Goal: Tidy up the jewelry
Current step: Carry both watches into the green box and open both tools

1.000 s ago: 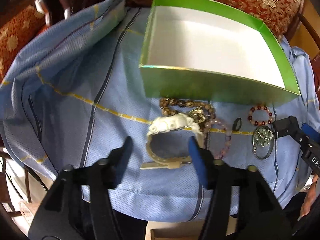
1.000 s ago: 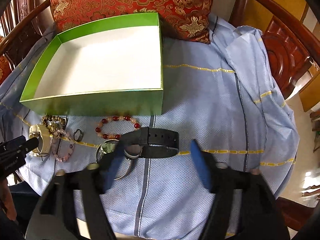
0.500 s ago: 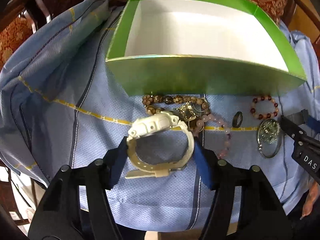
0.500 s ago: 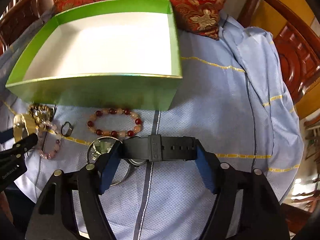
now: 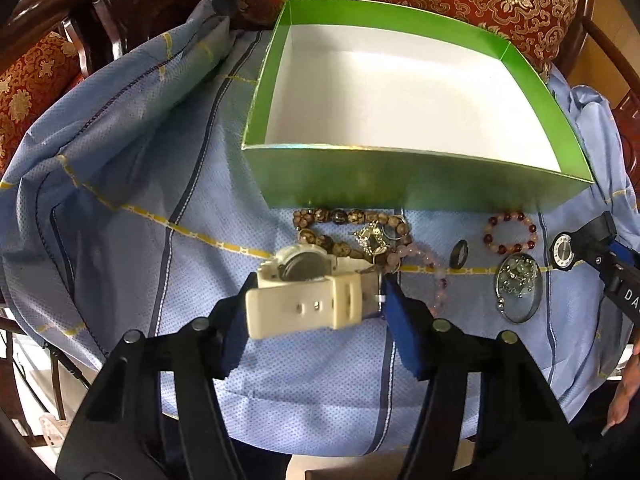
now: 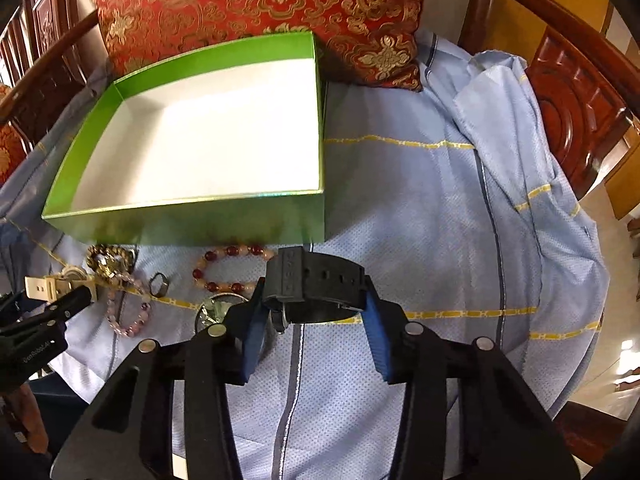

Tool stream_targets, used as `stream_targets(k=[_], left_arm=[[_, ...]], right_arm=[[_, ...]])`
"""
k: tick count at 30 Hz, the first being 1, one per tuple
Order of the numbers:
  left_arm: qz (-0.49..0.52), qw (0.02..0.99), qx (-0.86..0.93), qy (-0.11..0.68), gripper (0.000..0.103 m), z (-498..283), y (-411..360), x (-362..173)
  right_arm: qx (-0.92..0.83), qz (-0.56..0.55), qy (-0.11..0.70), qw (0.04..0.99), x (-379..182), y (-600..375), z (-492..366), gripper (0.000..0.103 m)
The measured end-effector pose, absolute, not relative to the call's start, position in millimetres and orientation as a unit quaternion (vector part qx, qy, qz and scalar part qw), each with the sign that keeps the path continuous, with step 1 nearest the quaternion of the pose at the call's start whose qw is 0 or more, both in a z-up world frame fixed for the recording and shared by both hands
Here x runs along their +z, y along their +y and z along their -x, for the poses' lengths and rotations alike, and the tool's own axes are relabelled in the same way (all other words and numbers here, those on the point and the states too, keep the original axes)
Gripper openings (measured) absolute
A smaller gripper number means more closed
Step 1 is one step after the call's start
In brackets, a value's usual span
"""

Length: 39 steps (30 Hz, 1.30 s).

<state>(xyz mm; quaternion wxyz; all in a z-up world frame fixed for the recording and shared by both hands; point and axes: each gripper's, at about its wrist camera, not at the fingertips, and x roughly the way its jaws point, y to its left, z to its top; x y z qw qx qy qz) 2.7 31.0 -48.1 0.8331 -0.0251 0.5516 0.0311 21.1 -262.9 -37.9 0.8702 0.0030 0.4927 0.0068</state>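
Two watches are up off the cloth at once, one in each gripper. The left gripper (image 5: 316, 300) is clamped across the strap loop of the white watch (image 5: 310, 296), the fingers pressing the band from either side so the case tips up and away; squeezing the loop rather than the bulky case looks like the surest way to carry it without it twisting out. The right gripper (image 6: 314, 304) is closed the same way on the black watch (image 6: 316, 284), strap pinched between the blue pads (image 6: 374, 332), dial hanging toward the cloth.

Both watches hang just in front of the near wall of the green box (image 6: 180, 220), which sits open with a bare white floor, backed against the red cushion (image 6: 256, 0). I take it the box is where everything goes, and the wide open top means each watch only has to clear the near wall and be let go.

Several pieces lie on the blue cloth (image 6: 420, 208) in a row along the box's front: the brown bead bracelet (image 5: 340, 220) tangled with a gold charm (image 5: 370, 238), the pink bead bracelet (image 5: 430, 276), a small dark ring (image 5: 460, 254), the red bead bracelet (image 5: 510, 232) and a glassy round pendant (image 5: 518, 286). Kept in a line by the box, they are short reaches. The tangled pair may lift together.
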Motion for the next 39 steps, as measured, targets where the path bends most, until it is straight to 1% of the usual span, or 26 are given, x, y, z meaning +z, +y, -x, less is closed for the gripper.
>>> stream_targets(k=[11,17,22,25,27,29,31,34,35,36,37,38,39], left_arm=[[0.043,0.831,0.024,0.553,0.060,-3.1,37.2,-48.6],[0.066,0.840,0.002,0.539,0.060,2.5,45.5,-26.0],[0.062,0.861,-0.023,0.505,0.061,-6.8,43.5,24.5],[0.054,0.862,-0.036,0.503,0.061,-31.7,34.6,40.7],[0.069,0.861,-0.033,0.503,0.061,-57.6,33.0,40.2],[0.074,0.860,-0.021,0.505,0.061,-77.2,31.9,32.7],[0.070,0.857,-0.015,0.510,0.061,-92.7,31.0,19.3],[0.069,0.847,-0.014,0.528,0.061,-107.9,34.1,-0.9],[0.070,0.843,-0.013,0.533,0.061,-112.2,34.8,-6.3],[0.072,0.842,-0.014,0.535,0.062,-114.5,35.8,-8.7],[0.076,0.841,-0.016,0.536,0.062,-116.4,37.7,-10.6],[0.079,0.842,-0.015,0.533,0.062,-116.1,39.6,-9.6],[0.082,0.846,-0.013,0.527,0.065,-114.3,41.4,-6.4]], right_arm=[[0.011,0.001,0.498,0.867,-38.7,-261.5,-20.3,0.045],[0.017,-0.003,0.494,0.869,-34.2,-261.2,-18.0,0.045],[0.061,-0.026,0.444,0.894,11.6,-252.6,-10.7,0.045],[0.070,-0.018,0.418,0.906,39.9,-243.3,-26.8,0.045],[0.079,-0.022,0.410,0.909,46.5,-239.2,-48.5,0.045],[0.073,-0.018,0.408,0.910,40.4,-234.2,-75.6,0.045],[0.066,-0.009,0.413,0.908,27.3,-232.1,-94.2,0.045],[0.056,-0.002,0.448,0.892,-1.5,-230.1,-116.1,0.045],[0.058,-0.006,0.461,0.886,-9.8,-229.7,-120.4,0.050],[0.060,-0.009,0.469,0.881,-15.0,-229.4,-122.2,0.058],[0.059,-0.012,0.469,0.881,-16.9,-230.4,-121.9,0.060],[0.055,-0.012,0.465,0.883,-15.0,-230.5,-121.0,0.064],[0.055,-0.009,0.459,0.887,-10.2,-230.3,-118.1,0.070]])
